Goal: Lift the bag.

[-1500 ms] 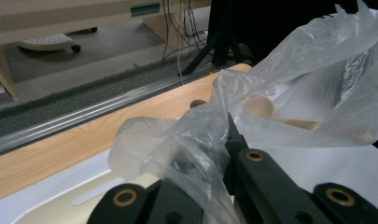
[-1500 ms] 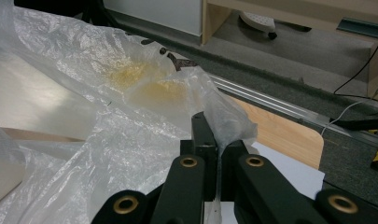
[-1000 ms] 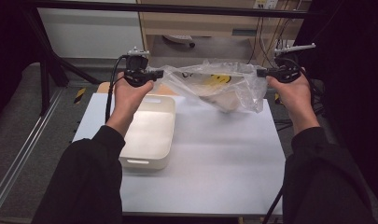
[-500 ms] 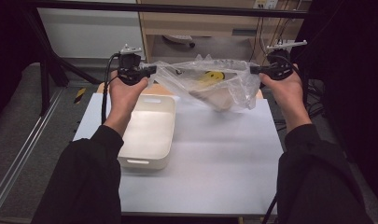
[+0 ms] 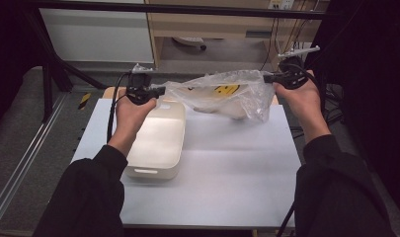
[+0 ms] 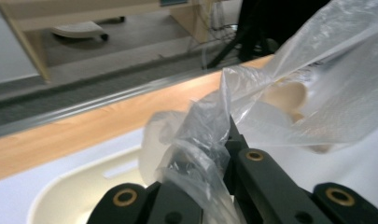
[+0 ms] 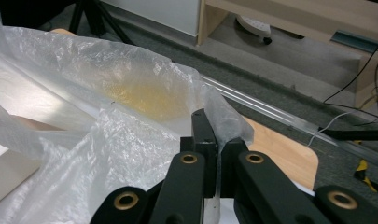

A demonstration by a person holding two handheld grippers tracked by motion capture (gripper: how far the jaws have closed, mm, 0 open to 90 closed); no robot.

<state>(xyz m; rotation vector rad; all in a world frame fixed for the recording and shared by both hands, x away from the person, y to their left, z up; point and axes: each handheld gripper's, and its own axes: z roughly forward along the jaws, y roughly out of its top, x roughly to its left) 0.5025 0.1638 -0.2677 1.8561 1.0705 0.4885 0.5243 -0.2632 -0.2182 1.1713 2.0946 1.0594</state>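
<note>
Plastic bag [image 5: 222, 94] stretched taut above the far half of the table [image 5: 227, 168], held at each end by a person working two hand-held grippers. The left gripper [image 5: 160, 91] has its jaws clamped together on a bunched corner of the film, seen crumpled over the black jaws in the left gripper view [image 6: 200, 154]. The right gripper [image 5: 265, 78] pinches the opposite edge, jaws pressed shut on a thin fold of plastic in the right gripper view [image 7: 210, 140]. The bag hangs clear of the table, sagging in the middle under something pale inside it, with a yellow smiley print [image 5: 227, 89] facing up. Its left end sits above the far rim of a cream tub [image 5: 158, 143] that rests on the left side of the table, under the person's left hand [image 5: 131, 111].

Risk from here lies mostly in the grips, by the look of it. Both holds are on thin, slippery film rather than on the contents, so a sharper pull apart could slide a fold out of the jaws or tear the plastic, dropping the load onto the table instead of into the tub. Uneven lowering could also tip the contents toward the right end, well apart from the tub. Whether the bag's mouth is open or sealed cannot be told.
</note>
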